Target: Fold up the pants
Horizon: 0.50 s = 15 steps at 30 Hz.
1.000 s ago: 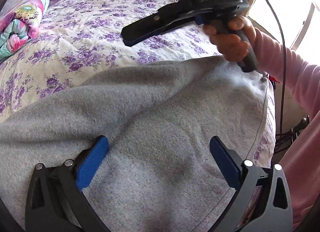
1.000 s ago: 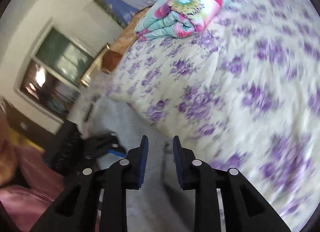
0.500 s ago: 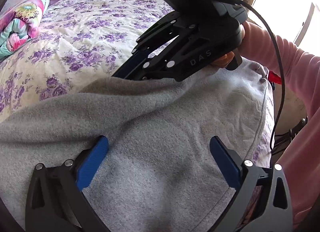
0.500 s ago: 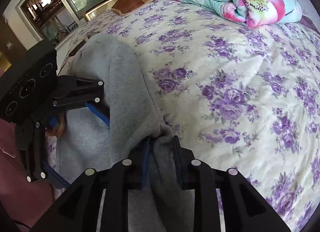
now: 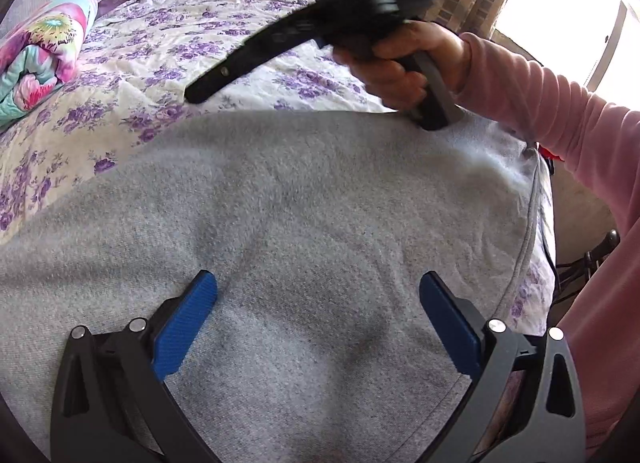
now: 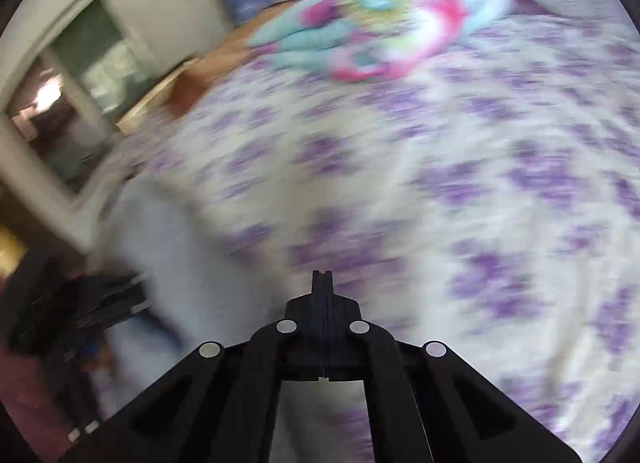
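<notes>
The grey pants lie folded on the floral bed, filling the lower part of the left wrist view. My left gripper is open and empty, its blue pads hovering just over the grey cloth. My right gripper is fully shut with nothing between the fingers, raised above the bed; it also shows in the left wrist view, held above the pants' far edge. In the blurred right wrist view the pants lie at lower left.
The floral bedspread stretches beyond the pants. A folded colourful blanket lies at the far left and also shows in the right wrist view. The bed's edge runs at the right, beside my pink sleeve.
My right gripper let go of the pants' edge, shut fully and lifted away over the bed. The pants now lie flat. My left gripper has stayed open in place.
</notes>
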Each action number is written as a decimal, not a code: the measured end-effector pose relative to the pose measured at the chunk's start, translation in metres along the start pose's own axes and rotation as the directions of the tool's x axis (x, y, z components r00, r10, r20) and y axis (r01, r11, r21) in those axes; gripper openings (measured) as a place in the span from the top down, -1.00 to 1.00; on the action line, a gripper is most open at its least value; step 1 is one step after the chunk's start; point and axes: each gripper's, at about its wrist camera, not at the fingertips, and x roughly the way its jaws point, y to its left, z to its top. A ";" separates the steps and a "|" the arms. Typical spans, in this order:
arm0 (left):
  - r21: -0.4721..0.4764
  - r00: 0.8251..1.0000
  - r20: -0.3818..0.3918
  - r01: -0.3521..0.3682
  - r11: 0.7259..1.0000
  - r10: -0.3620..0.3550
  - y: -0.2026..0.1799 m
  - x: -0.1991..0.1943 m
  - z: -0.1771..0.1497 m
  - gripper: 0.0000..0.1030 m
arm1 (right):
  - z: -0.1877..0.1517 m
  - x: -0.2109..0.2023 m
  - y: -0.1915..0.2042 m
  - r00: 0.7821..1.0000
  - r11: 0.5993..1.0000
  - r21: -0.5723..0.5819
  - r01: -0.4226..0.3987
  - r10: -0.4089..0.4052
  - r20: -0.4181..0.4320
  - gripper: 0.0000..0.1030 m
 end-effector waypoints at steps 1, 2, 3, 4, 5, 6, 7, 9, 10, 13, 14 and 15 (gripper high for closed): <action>0.007 1.000 -0.002 -0.008 1.000 0.008 -0.001 0.000 0.000 -0.91 | 0.000 0.002 -0.015 1.000 0.998 0.062 0.012 -0.012 0.006 1.00; 0.015 1.000 -0.004 -0.017 1.000 0.017 -0.003 0.001 0.000 -0.91 | -0.001 0.004 -0.030 1.000 0.991 0.133 0.009 -0.009 0.006 1.00; 0.017 1.000 -0.004 -0.021 1.000 0.021 -0.004 0.001 0.000 -0.91 | -0.003 0.001 -0.033 1.000 0.988 0.153 -0.002 -0.001 0.016 1.00; 0.016 1.000 -0.003 -0.020 1.000 0.020 -0.003 0.001 0.000 -0.91 | -0.005 -0.004 -0.029 0.999 0.989 0.147 -0.027 0.022 0.035 1.00; 0.013 1.000 -0.002 -0.018 1.000 0.018 -0.002 0.000 0.000 -0.91 | -0.006 -0.013 -0.019 0.996 0.987 0.140 -0.076 0.068 0.062 1.00; 0.011 1.000 -0.002 -0.016 1.000 0.016 -0.002 0.000 0.000 -0.91 | -0.008 -0.022 -0.008 0.990 0.983 0.133 -0.128 0.118 0.084 0.99; 0.012 1.000 -0.003 -0.017 1.000 0.017 -0.002 0.000 0.000 -0.91 | -0.009 -0.031 0.007 0.982 0.979 0.112 -0.171 0.160 0.101 0.93; 0.016 1.000 -0.005 -0.024 1.000 0.024 -0.003 0.000 -0.001 -0.91 | -0.011 -0.045 0.033 0.972 0.975 0.062 -0.212 0.204 0.119 0.93; 0.018 1.000 -0.006 -0.030 0.999 0.030 -0.004 0.001 -0.001 -0.91 | -0.015 -0.047 0.046 0.967 0.970 0.060 -0.235 0.227 0.117 0.93; 0.046 0.997 -0.019 -0.080 0.996 0.080 -0.012 0.003 -0.003 -0.91 | -0.029 -0.033 0.062 0.974 0.972 0.075 -0.224 0.220 0.055 0.93; 0.066 0.993 -0.025 -0.112 0.992 0.113 -0.017 0.003 -0.004 -0.91 | -0.035 -0.018 0.061 0.992 0.988 0.084 -0.126 0.127 -0.008 0.99; 0.086 0.990 -0.030 -0.137 0.987 0.140 -0.020 0.004 -0.006 -0.91 | -0.043 -0.004 0.057 0.998 0.996 0.093 -0.001 0.007 -0.070 1.00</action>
